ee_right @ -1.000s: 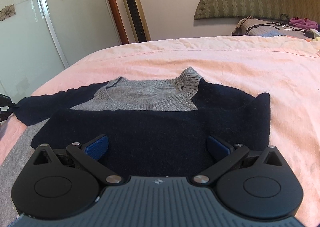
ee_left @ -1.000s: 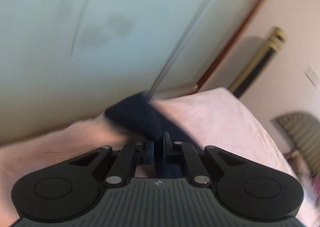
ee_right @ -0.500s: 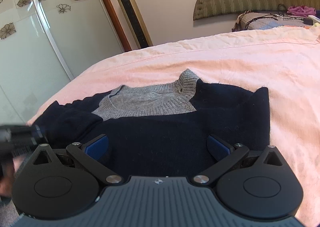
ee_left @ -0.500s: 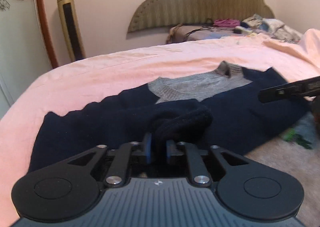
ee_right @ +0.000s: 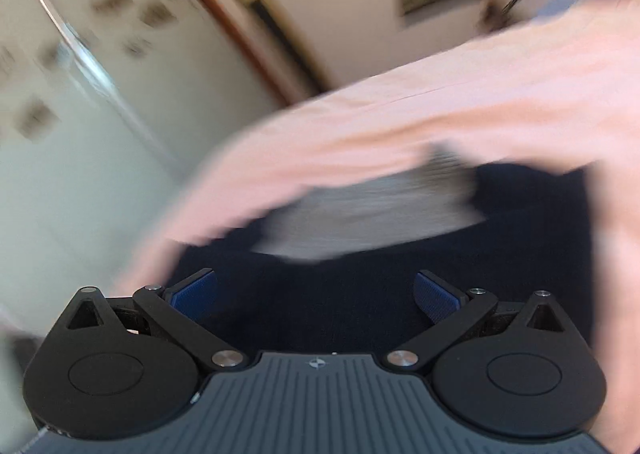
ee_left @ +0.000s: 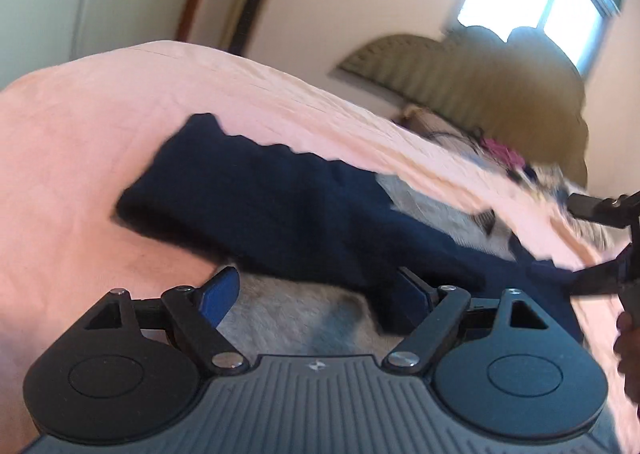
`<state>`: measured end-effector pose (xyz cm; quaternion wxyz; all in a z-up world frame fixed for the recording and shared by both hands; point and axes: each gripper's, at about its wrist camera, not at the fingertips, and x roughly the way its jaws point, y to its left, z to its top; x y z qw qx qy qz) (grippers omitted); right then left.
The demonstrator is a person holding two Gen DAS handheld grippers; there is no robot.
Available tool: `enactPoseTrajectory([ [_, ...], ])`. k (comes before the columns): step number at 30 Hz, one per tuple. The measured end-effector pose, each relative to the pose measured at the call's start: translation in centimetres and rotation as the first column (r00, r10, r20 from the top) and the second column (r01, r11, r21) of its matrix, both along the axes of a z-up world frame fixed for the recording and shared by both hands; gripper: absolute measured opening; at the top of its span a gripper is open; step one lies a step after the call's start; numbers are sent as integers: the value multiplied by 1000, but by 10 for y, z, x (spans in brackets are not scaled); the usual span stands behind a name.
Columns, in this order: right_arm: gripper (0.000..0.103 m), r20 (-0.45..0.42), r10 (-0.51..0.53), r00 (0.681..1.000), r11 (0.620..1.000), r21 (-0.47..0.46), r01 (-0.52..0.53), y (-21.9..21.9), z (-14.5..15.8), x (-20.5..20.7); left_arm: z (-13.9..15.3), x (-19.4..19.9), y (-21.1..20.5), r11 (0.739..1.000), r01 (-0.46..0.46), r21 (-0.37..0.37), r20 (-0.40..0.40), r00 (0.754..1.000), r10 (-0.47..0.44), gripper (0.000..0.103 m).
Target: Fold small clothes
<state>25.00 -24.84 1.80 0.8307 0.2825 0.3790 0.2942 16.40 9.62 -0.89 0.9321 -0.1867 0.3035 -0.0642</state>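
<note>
Left wrist view: left gripper (ee_left: 318,296) is seen with its jaws spread wide, just opened, nothing pinched; only grey knit lies below the gap. Just beyond, the navy sleeve (ee_left: 240,193) is laid folded across the sweater (ee_left: 440,254), which is spread on the pink bed (ee_left: 72,157). The grey collar panel (ee_left: 436,205) shows further out, motion-blurred. At the right edge, part of the right gripper and a hand (ee_left: 628,350) are caught. Right wrist view: right gripper (ee_right: 316,290) is also held wide and empty above the navy body, frame heavily smeared; grey panel (ee_right: 372,205) and bed (ee_right: 500,93) lie beyond. Judged step: sleeve fold released, next fold to be set up. To do it well, the sleeve should be checked flat and inside the body outline, then an edge or hem pinched with both layers caught, lifted low and carried over evenly so the placed sleeve is not dragged.
</note>
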Motion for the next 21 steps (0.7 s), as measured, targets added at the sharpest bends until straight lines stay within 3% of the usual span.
enactPoseTrajectory([
  [3,103,-161,92,983,991,114,-74,37,-13,22,1,-4,0,1000,6,8,8,1000,-6,84],
  [5,99,-274,115,955,990,108,-89,59,-29,37,1,-5,-1,1000,5,14,13,1000,-5,85],
  [10,93,-304,96,948,988,145,-54,75,-42,45,1,-7,4,1000,-4,-14,17,1000,4,85],
  [12,78,-274,84,958,992,113,-55,77,-39,45,0,-7,5,1000,-2,-18,17,1000,3,85],
  [14,36,-263,75,962,996,59,-62,76,-38,47,1,-8,5,1000,-3,-20,20,1000,3,85],
  [16,20,-234,69,970,998,19,-66,72,-37,47,1,-8,5,1000,2,-21,21,1000,-2,85],
  [21,14,-104,67,992,994,-75,-75,34,-14,41,1,-8,6,1000,3,-23,23,1000,-3,85],
])
